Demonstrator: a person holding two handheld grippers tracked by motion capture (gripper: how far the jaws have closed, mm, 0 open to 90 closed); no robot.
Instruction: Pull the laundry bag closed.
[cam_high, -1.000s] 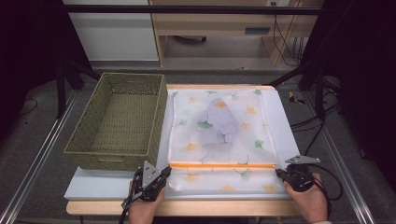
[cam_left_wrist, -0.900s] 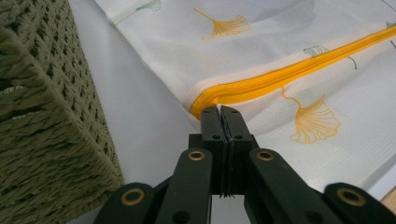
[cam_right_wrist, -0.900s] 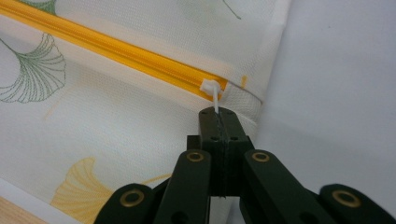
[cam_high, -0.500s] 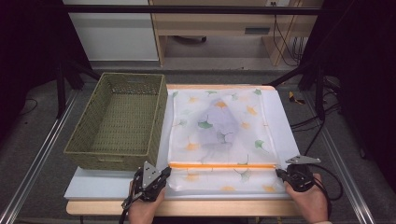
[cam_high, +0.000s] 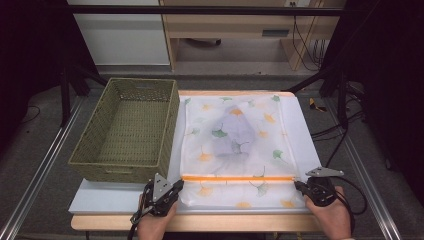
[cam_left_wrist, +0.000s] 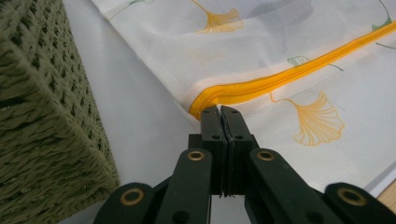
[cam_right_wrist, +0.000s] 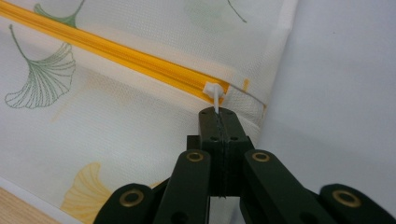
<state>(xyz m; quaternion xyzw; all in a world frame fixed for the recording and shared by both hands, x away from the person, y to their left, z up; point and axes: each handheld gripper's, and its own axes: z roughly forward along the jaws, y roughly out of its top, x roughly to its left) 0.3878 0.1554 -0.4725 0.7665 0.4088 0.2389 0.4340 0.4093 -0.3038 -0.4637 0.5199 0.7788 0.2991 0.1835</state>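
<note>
Nearest the person, the left gripper (cam_left_wrist: 220, 111) is clamped shut on the cloth at the near end of the orange zipper (cam_left_wrist: 299, 72), apparently to anchor the bag. The right gripper (cam_right_wrist: 217, 112) is closed on the white zipper pull (cam_right_wrist: 215, 93) at the opposite end, likely ready to draw it along. Between them the mesh laundry bag (cam_high: 235, 150), printed with ginkgo leaves, lies flat on the bench (cam_high: 100, 200), a pale garment (cam_high: 235, 135) showing through it. Just beside its left edge stands the green woven basket (cam_high: 90, 165), empty.
</note>
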